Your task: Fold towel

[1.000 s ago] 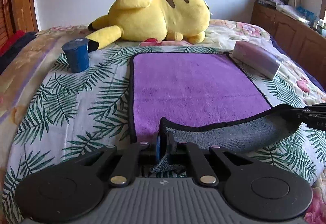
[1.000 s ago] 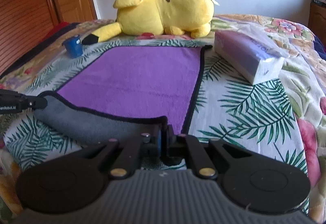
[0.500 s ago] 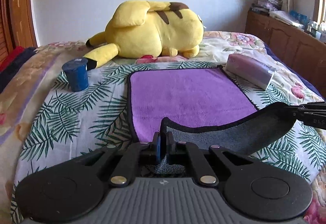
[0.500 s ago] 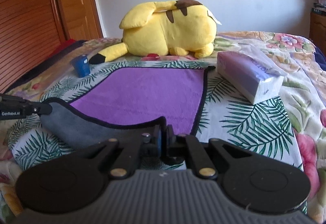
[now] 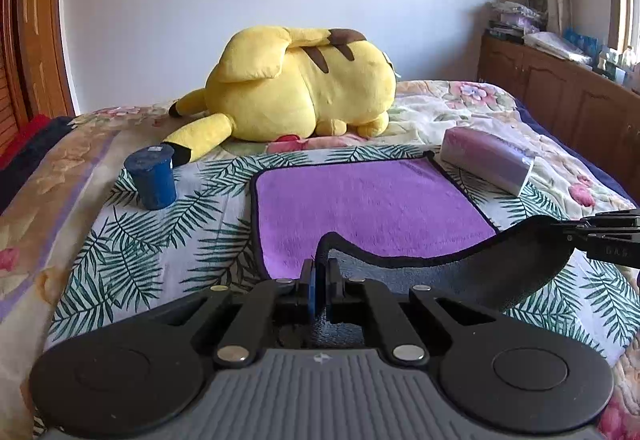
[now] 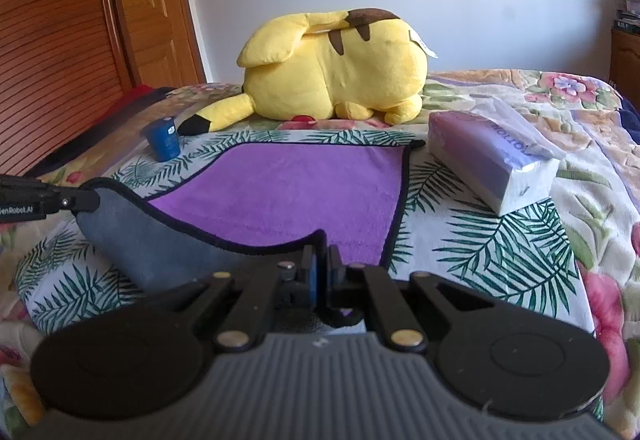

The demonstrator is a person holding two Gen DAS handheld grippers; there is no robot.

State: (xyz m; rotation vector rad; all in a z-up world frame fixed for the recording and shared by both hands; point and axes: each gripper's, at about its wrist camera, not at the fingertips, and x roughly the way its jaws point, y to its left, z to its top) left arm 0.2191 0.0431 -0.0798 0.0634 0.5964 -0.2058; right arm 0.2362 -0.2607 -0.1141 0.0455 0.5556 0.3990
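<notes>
Both wrist views sit low at the bed's (image 5: 132, 240) near end, facing the far wall. Left looks from the left, right from the right; both share the towel (image 5: 368, 208) (image 6: 288, 192) and plush (image 5: 304, 84) (image 6: 336, 72).

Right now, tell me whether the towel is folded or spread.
Mostly spread: the towel lies flat, only its near edge lifted, grey underside showing, no fold laid.

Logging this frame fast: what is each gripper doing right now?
Left gripper: closed, pinching the near-left corner of the purple towel.
Right gripper: closed, pinching the towel's near-right corner.
</notes>
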